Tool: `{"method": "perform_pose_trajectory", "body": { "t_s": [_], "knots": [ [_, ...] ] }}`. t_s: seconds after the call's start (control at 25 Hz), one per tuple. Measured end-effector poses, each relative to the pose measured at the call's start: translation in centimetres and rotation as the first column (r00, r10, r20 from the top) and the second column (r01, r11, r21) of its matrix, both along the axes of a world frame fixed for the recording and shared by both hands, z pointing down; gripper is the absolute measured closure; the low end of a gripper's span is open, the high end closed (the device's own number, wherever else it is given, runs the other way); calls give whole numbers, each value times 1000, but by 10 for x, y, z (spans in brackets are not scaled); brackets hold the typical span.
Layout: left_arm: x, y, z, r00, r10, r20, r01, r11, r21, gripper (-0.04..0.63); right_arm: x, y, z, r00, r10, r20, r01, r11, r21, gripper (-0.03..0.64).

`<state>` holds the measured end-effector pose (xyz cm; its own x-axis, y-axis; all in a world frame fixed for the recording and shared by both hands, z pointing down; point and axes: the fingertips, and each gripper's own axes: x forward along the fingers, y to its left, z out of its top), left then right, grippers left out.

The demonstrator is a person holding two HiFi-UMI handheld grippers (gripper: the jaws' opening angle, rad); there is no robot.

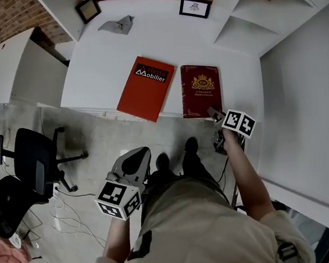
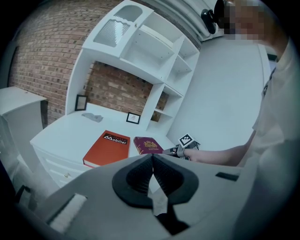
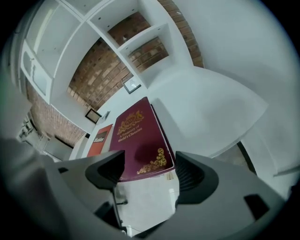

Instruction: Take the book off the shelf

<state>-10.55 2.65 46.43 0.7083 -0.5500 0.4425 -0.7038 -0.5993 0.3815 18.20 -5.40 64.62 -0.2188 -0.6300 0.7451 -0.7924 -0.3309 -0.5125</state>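
Now the maroon book (image 1: 201, 90) lies flat at the tabletop's (image 1: 110, 58) front edge beside a red book (image 1: 146, 88). The right tool (image 3: 147, 171) gapes at its near edge, pinching nothing; the left tool (image 2: 152, 173) is pressed together.

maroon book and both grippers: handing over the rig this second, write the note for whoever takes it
Left gripper: shut, empty, held low, away from the desk.
Right gripper: open, jaws either side of the maroon book's near edge, pads not pressing it.
Things: maroon book lies flat on the white desk, beside the red book. No book seen on the shelves in view.
Done: seemingly, both books are off the shelves.
Left: probably just draw the right gripper clear of the maroon book.
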Motion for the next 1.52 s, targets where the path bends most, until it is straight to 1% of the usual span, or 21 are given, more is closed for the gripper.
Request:
{"method": "perform_pose_trajectory", "body": {
  "t_s": [0.16, 0.32, 0.44, 0.52, 0.6, 0.68, 0.8, 0.88, 0.92, 0.96, 1.0, 1.04, 1.08, 1.2, 1.36, 1.44, 1.52],
  "knots": [
    [-6, -4, -1, 1000, -3, -2, 3, 1000, 4, 591, 3, 0, -11, 997, -44, -68, 47, 998, 35, 324],
    [-8, -9, -3, 1000, -1, -10, 1, 1000, 14, 591, -3, -5, -33, 991, -86, -104, 96, 991, 94, 325],
    [-9, -13, -8, 1000, -4, -16, 5, 1000, 28, 591, -13, -13, -62, 983, -116, -140, 138, 978, 156, 325],
    [-10, -17, -11, 1000, -9, -18, 10, 999, 44, 591, -25, -19, -85, 977, -148, -156, 179, 962, 209, 325],
    [-15, -19, -13, 1000, -17, -17, 18, 998, 57, 591, -45, -21, -109, 968, -195, -158, 232, 935, 267, 325],
    [-25, -21, -16, 999, -30, -13, 31, 997, 68, 591, -74, -21, -131, 949, -275, -152, 310, 896, 317, 325],
    [-37, -23, -21, 999, -50, -14, 51, 995, 85, 591, -119, -15, -157, 903, -403, -152, 430, 830, 356, 327],
    [-44, -23, -21, 998, -61, -14, 62, 994, 92, 591, -143, -8, -169, 874, -465, -143, 483, 792, 374, 328],
    [-48, -22, -21, 998, -66, -14, 67, 993, 95, 591, -154, -4, -174, 861, -490, -137, 503, 775, 383, 333],
    [-51, -21, -21, 997, -71, -13, 72, 993, 97, 591, -163, 0, -178, 849, -510, -137, 520, 759, 391, 359],
    [-55, -20, -21, 997, -75, -13, 76, 992, 99, 591, -171, 4, -182, 839, -526, -142, 535, 746, 398, 440],
    [-57, -19, -21, 997, -78, -15, 79, 992, 100, 591, -178, 8, -185, 829, -539, -147, 548, 732, 405, 553],
    [-60, -18, -22, 997, -79, -17, 81, 992, 102, 591, -185, 13, -189, 819, -555, -145, 560, 718, 414, 586],
    [-64, -15, -22, 997, -77, -28, 79, 991, 104, 591, -205, 26, -198, 789, -603, -118, 587, 681, 439, 606],
    [-67, -10, -22, 997, -62, -35, 65, 992, 107, 591, -223, 44, -209, 755, -645, -116, 616, 637, 464, 611],
    [-66, -7, -23, 998, -54, -36, 58, 992, 110, 591, -227, 52, -212, 746, -655, -122, 624, 623, 472, 612],
    [-65, -6, -23, 998, -48, -37, 52, 992, 112, 591, -228, 57, -214, 742, -658, -124, 626, 616, 478, 612]
  ]
}}
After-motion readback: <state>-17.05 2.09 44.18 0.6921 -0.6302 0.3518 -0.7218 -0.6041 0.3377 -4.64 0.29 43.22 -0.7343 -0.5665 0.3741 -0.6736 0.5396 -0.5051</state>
